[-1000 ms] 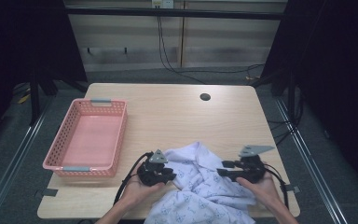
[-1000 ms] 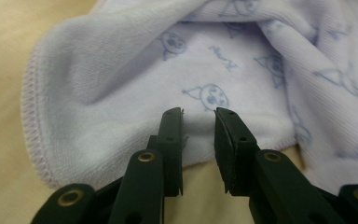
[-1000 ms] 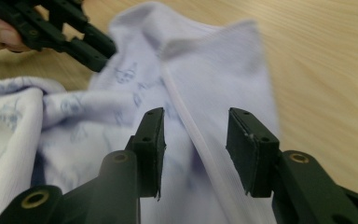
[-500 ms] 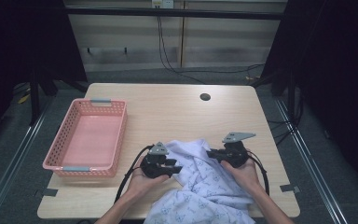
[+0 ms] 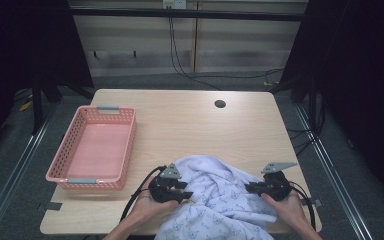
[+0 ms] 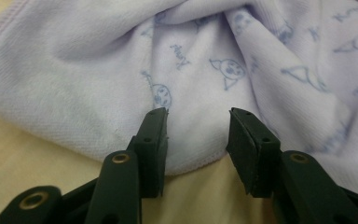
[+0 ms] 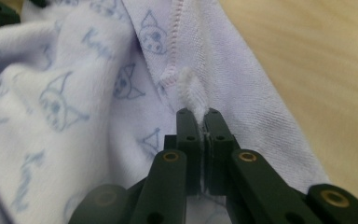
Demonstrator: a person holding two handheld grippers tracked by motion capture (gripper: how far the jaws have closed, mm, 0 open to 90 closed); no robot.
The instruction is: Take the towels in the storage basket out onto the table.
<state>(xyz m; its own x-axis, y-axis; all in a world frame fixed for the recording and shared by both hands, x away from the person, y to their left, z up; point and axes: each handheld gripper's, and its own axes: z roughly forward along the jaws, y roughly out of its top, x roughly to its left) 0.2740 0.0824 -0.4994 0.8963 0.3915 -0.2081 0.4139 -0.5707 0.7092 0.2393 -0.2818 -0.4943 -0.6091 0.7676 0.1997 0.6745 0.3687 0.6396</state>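
Since a second ago my right gripper (image 5: pixel 250 188) has come in and down onto the cloth's (image 5: pixel 220 200) right edge, and the left gripper (image 5: pixel 187 192) has barely shifted while its jaws have just been opening.

Going left to right: the pink basket (image 5: pixel 125 150) sits at the table's (image 5: pixel 190 120) left side, with nothing in it that I can see, well apart from the work. Next comes my left gripper at the cloth's left edge. In the left gripper view its jaws stand about half open, with the hem (image 6: pixel 186 163) lying between them but neither pad pressing on it, so it holds nothing yet. The cloth itself is a crumpled lilac heap at the near middle of the table, spilling over the front edge. On the right, the right gripper view shows the jaws clamped tight on a small pinch of fabric (image 7: pixel 193 95) beside the stitched seam.

To do this well, I judge I should slide the left jaws further over the hem before closing, so they take the edge and not a loose fold. The right pinch looks thin; I would keep it clamped and lift slowly, both hands together, so it doesn't slip out. Spreading the hands apart should then open the cloth.
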